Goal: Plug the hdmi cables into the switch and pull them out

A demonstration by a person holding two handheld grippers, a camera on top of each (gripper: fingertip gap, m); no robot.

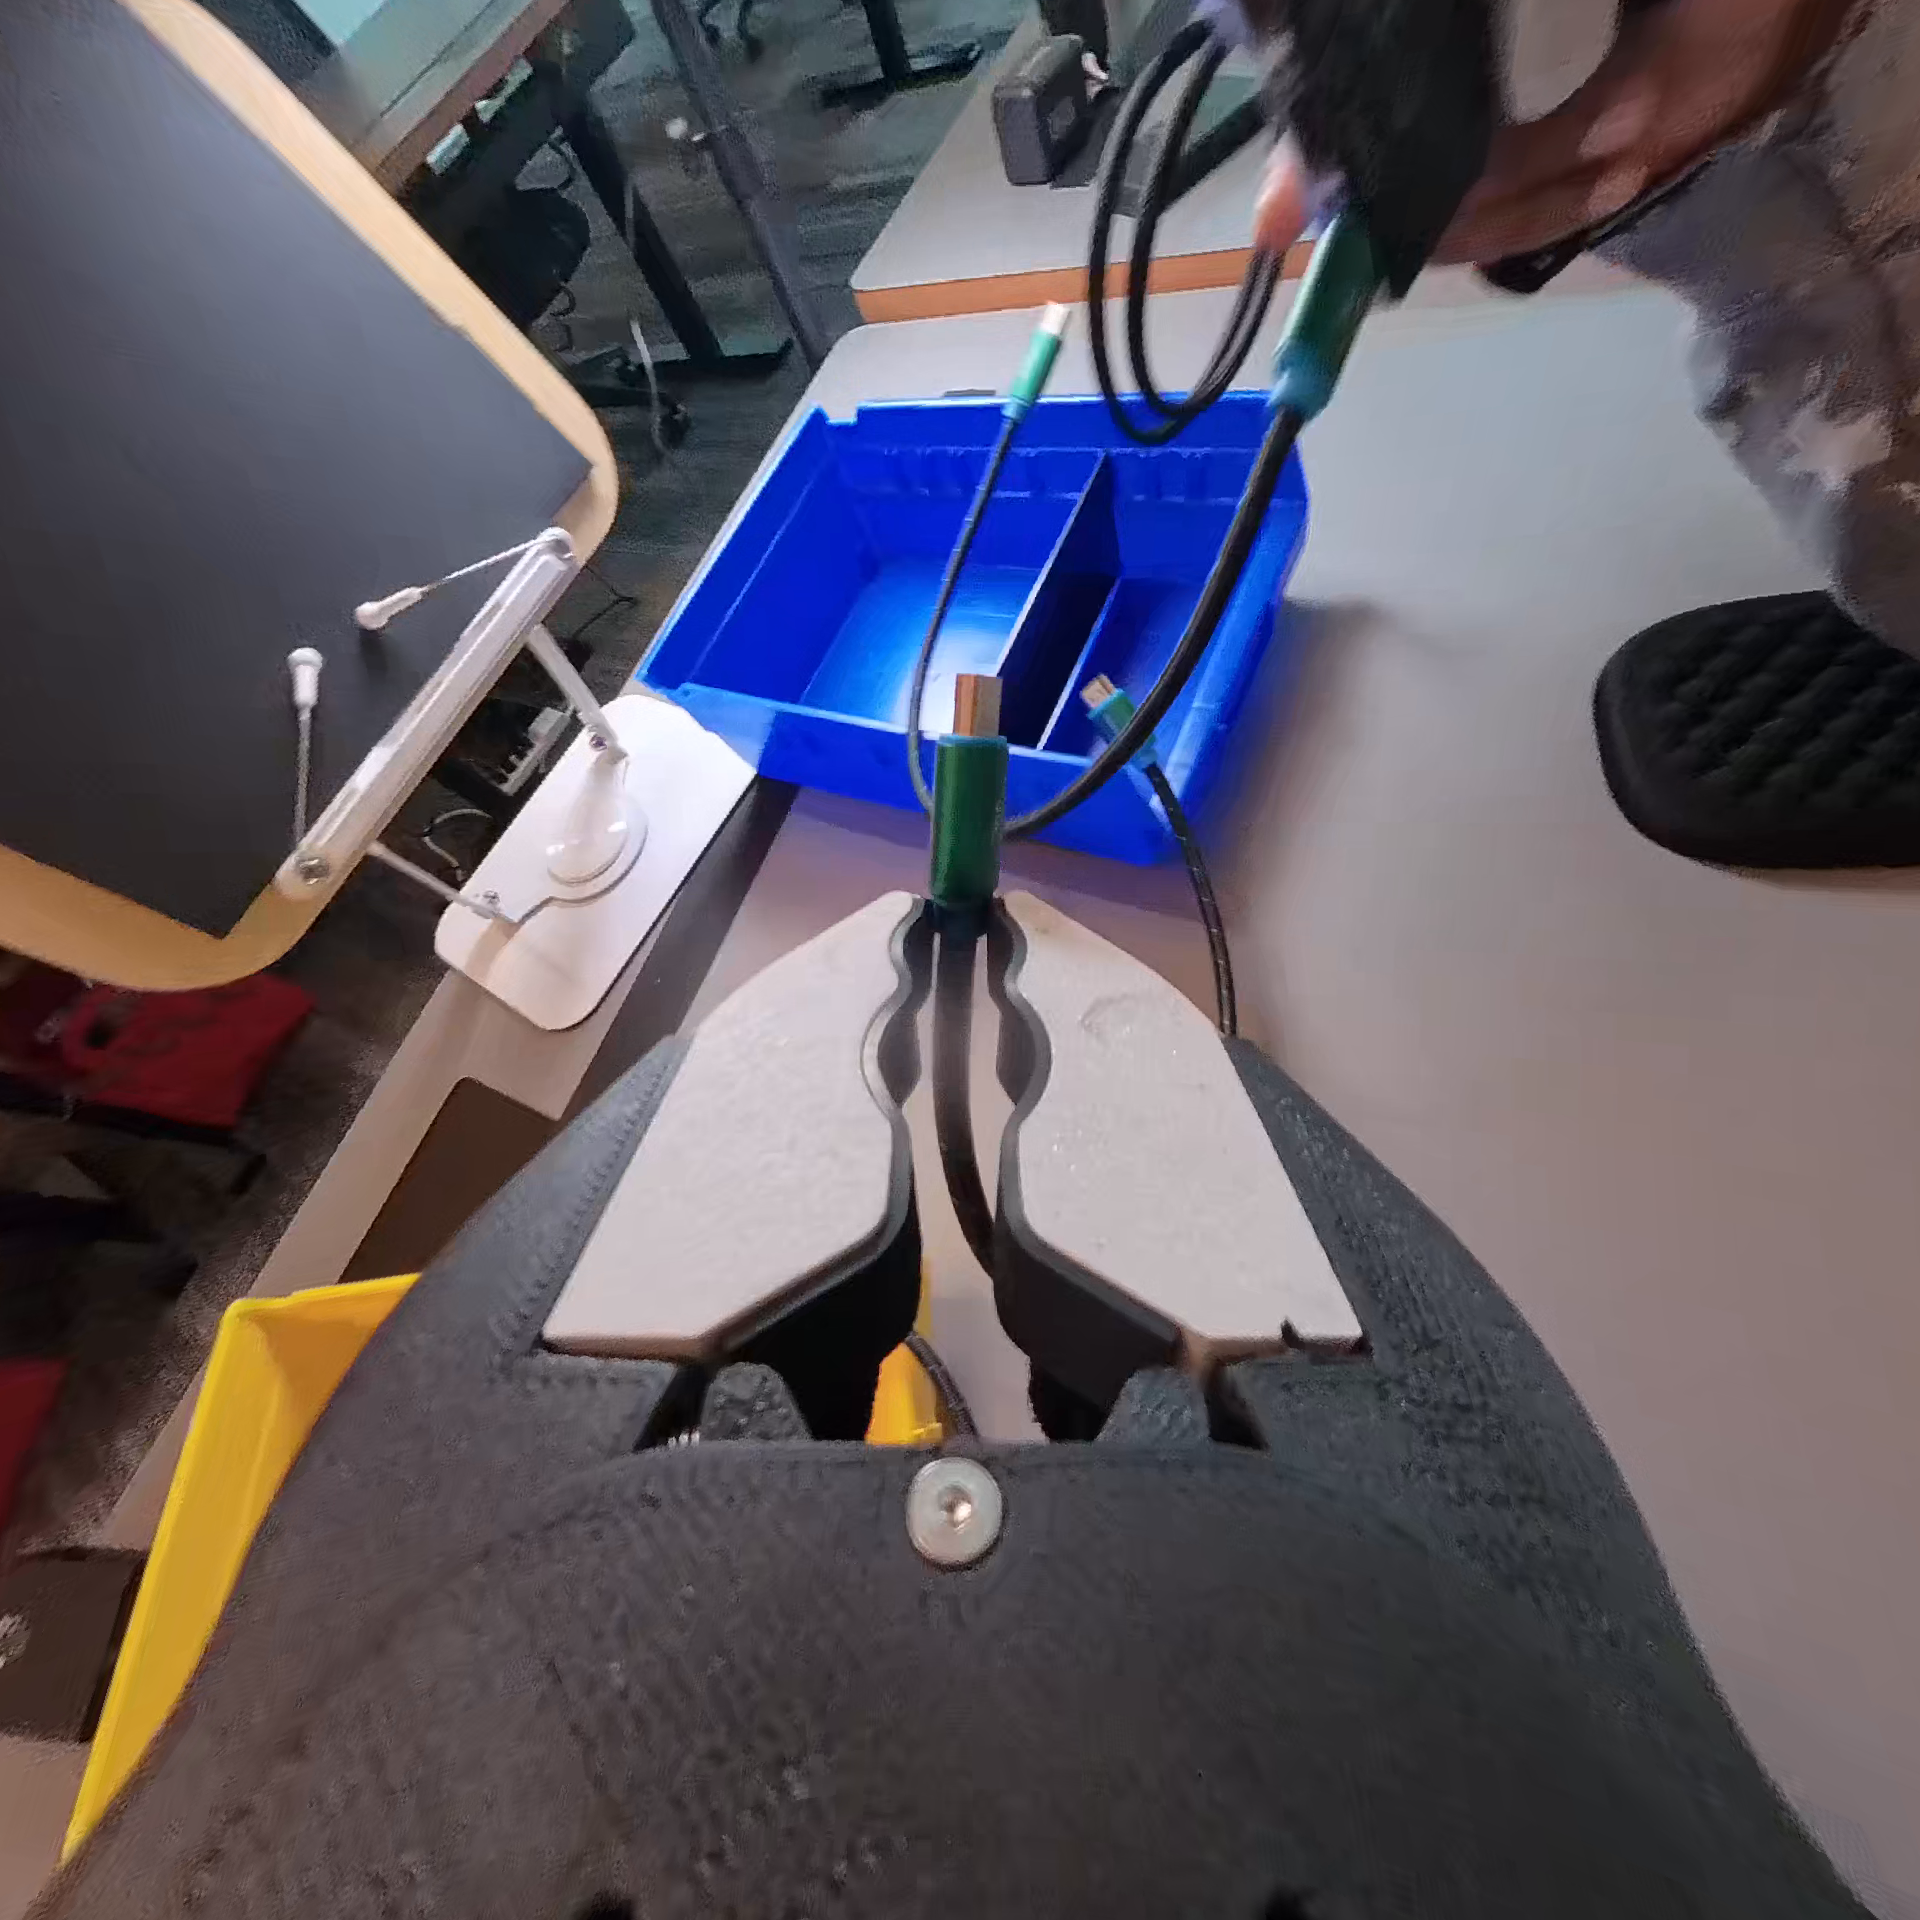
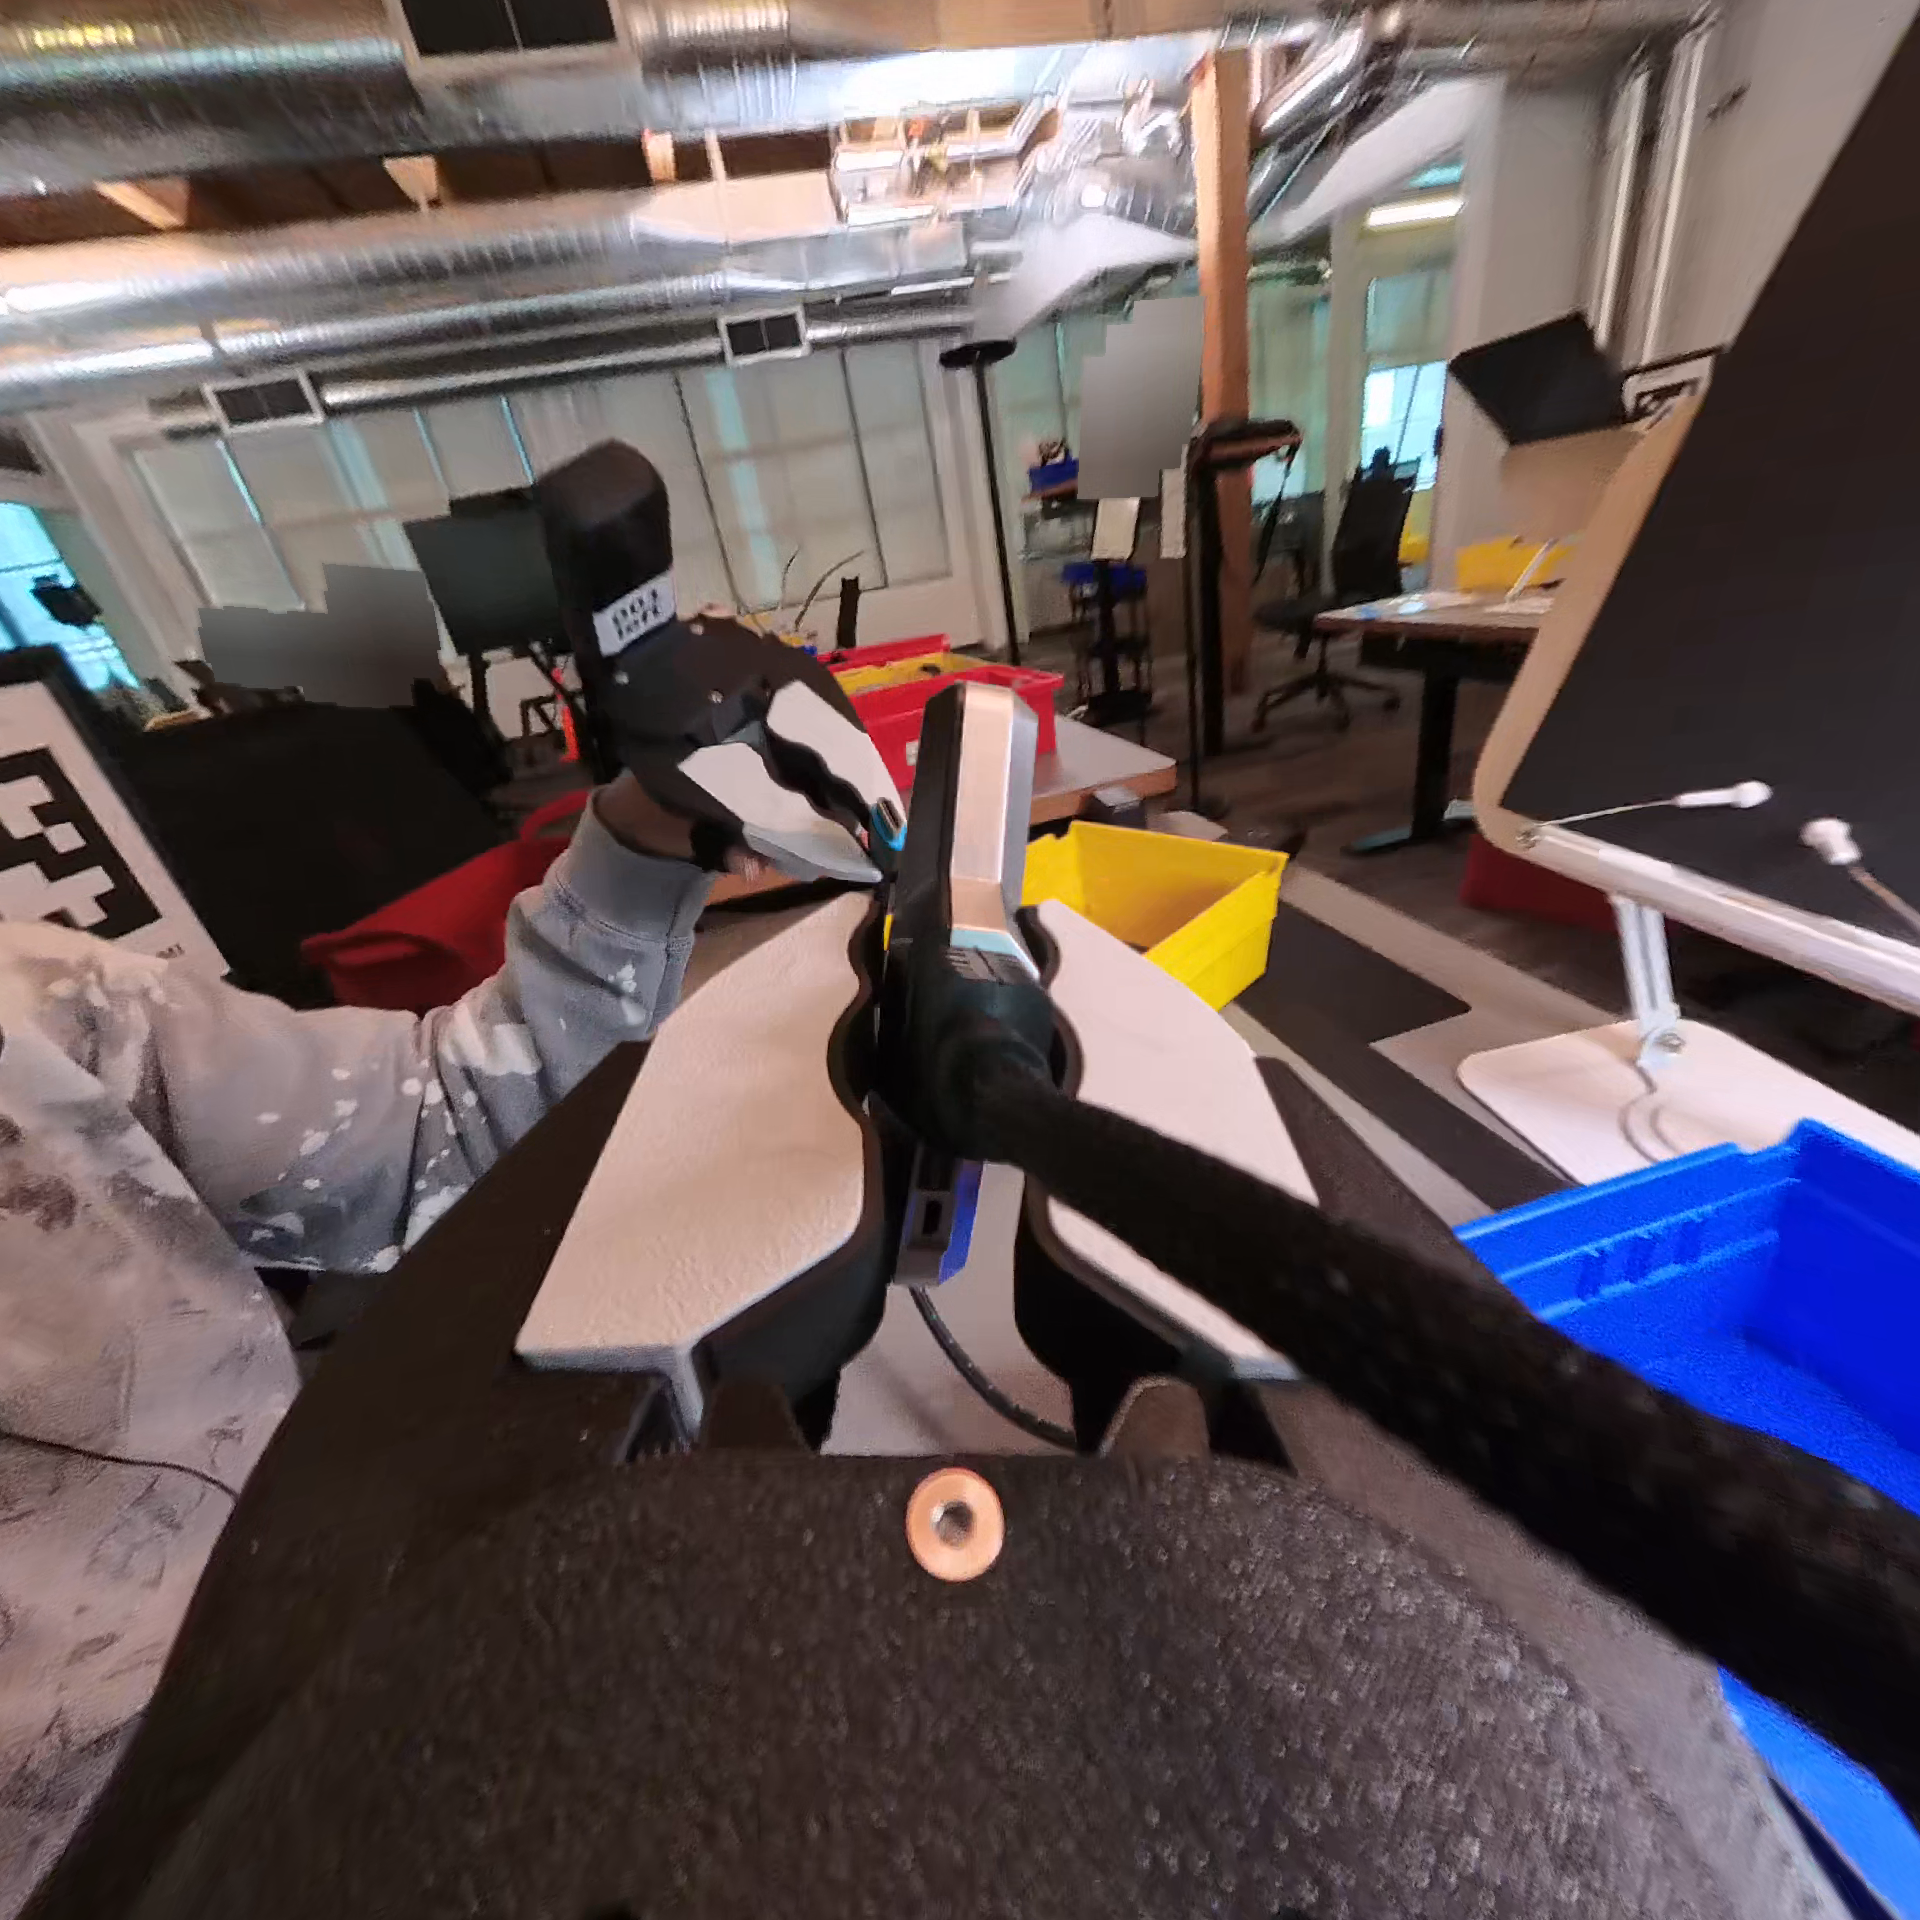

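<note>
In the left wrist view my left gripper (image 1: 961, 909) is shut on a black cable just behind its green plug (image 1: 968, 810). The plug's metal tip points forward over the blue bin (image 1: 852, 623). The blurred right gripper (image 1: 1382, 135) is high at the top right, with a thick cable and cable loops hanging from it. In the right wrist view my right gripper (image 2: 956, 920) is shut on the silver and black switch (image 2: 982, 790), held upright. A thick braided cable (image 2: 1351, 1268) is plugged into the switch's near end. The left gripper (image 2: 868, 831) holds its plug close to the switch's left side.
The divided blue bin also shows in the right wrist view (image 2: 1714, 1247). A yellow bin (image 2: 1153, 883) sits beyond it. A black board (image 1: 208, 468) leans on a white stand (image 1: 582, 862) at the table's left edge. A black padded rest (image 1: 1766, 727) lies at the right.
</note>
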